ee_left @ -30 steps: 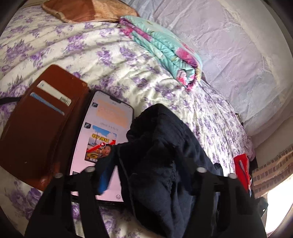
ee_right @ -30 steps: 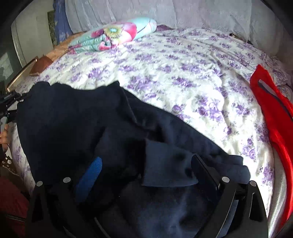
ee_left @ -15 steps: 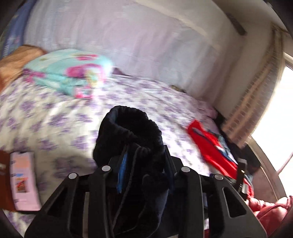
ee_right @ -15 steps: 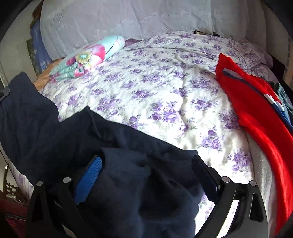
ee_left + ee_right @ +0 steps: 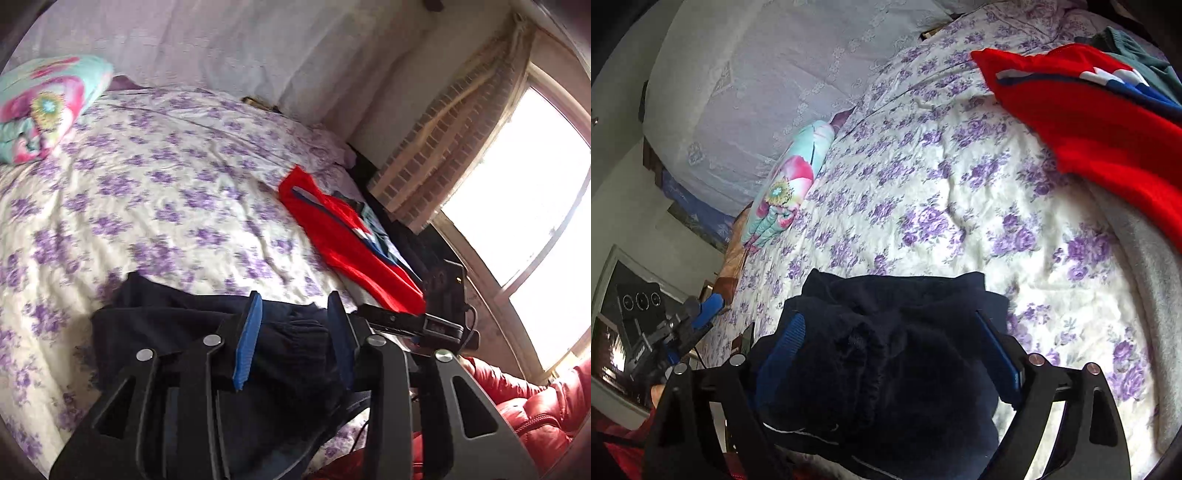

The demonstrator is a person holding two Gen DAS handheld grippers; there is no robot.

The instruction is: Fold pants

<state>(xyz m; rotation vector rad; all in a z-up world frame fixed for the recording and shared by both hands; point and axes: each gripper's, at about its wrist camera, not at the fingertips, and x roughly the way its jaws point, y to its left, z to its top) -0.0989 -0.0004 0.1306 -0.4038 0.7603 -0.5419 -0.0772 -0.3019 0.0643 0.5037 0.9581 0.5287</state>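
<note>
Pants (image 5: 886, 369), dark navy, bunched at six o'clock on the flowered bed (image 5: 942, 206). We see the right tool (image 5: 894, 343) spread wide with the bundle filling the gap between its blue pads; whether it pinches, we cannot tell. Left tool (image 5: 295, 332) is narrower, ribbed fabric pressed between its pads. Red garment (image 5: 1089, 122) lies at two o'clock, folded quilt (image 5: 786, 184) at ten.
</note>
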